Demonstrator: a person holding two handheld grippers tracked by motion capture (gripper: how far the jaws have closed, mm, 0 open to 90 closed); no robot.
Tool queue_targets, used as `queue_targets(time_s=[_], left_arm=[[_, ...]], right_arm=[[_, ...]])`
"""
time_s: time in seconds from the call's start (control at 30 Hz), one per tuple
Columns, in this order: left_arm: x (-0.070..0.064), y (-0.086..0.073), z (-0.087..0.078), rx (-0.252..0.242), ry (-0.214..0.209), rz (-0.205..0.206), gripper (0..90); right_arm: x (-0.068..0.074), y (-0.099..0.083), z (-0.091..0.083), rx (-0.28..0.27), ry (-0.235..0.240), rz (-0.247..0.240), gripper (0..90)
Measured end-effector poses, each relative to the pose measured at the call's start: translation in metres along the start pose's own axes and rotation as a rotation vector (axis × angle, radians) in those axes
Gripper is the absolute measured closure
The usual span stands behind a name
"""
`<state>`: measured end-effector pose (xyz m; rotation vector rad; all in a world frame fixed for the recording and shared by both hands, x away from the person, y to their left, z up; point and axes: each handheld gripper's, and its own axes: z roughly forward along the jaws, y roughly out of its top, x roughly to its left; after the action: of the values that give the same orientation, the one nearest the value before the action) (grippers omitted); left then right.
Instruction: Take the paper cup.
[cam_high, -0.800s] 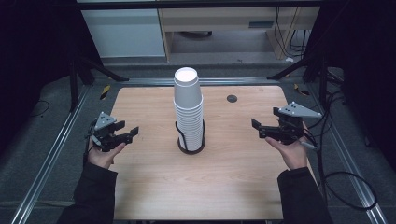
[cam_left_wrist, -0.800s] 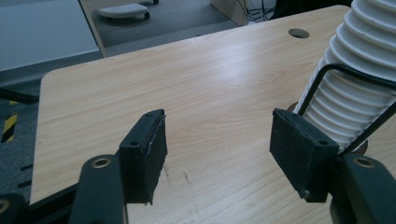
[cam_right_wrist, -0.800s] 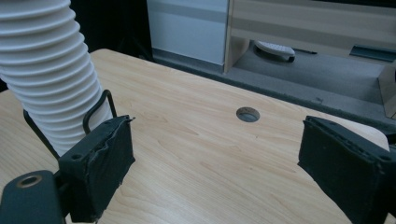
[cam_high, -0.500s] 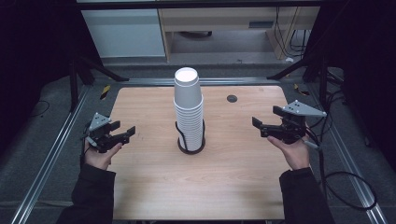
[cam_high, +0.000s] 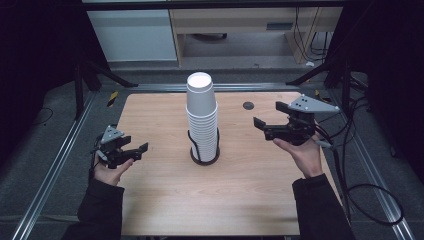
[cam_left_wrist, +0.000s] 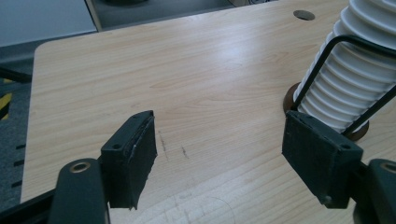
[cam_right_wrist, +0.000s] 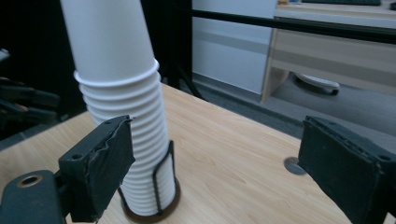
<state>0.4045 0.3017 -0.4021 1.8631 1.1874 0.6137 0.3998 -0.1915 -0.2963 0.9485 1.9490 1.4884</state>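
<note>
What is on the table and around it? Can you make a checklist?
Surface: wooden table, bare, with a small round hole near the far edge.
Job's things: tall stack of white cups, upside down, in a black wire holder at the middle.
Clutter: nothing seen.
Grippers: left tool open, holding nothing; right tool open, holding nothing, raised beside the stack.
Cables: black cable looping on the floor at the right.
Surroundings: metal rails, desk behind.

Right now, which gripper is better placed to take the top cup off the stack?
Probably the right gripper: it hangs open and higher, nearer the top of the cup stack. The left gripper is open too, but low, level with the wire holder.
</note>
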Motion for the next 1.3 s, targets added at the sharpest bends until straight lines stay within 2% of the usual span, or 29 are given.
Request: queue_targets(time_s=[0.3, 0.4, 0.53, 0.77, 0.87, 1.03, 1.07, 1.3], left_arm=[[0.0, -0.004, 0.004, 0.014, 0.003, 0.003, 23.0], [0.001, -0.004, 0.004, 0.013, 0.006, 0.0, 22.6], [0.001, -0.005, 0.005, 0.016, 0.006, 0.0, 22.5], [-0.002, -0.006, 0.009, 0.036, 0.003, 0.009, 22.4], [-0.003, -0.007, 0.01, 0.034, 0.002, 0.011, 22.4], [-0.003, -0.007, 0.011, 0.04, 0.003, 0.013, 22.4], [-0.003, -0.008, 0.011, 0.041, 0.002, 0.013, 22.4], [-0.003, -0.008, 0.013, 0.046, 0.001, 0.015, 22.4]], right_arm=[[0.012, 0.023, 0.017, -0.014, 0.025, -0.043, 9.8], [0.019, 0.032, 0.024, -0.029, 0.058, -0.044, 9.8], [0.027, 0.041, 0.033, -0.042, 0.078, -0.05, 9.5], [0.038, 0.048, 0.047, -0.065, 0.102, -0.043, 9.2], [0.044, 0.051, 0.055, -0.076, 0.133, -0.035, 8.6], [0.051, 0.054, 0.062, -0.083, 0.136, -0.032, 7.8], [0.053, 0.054, 0.066, -0.089, 0.151, -0.024, 7.6], [0.061, 0.054, 0.081, -0.076, 0.166, -0.033, 6.8]])
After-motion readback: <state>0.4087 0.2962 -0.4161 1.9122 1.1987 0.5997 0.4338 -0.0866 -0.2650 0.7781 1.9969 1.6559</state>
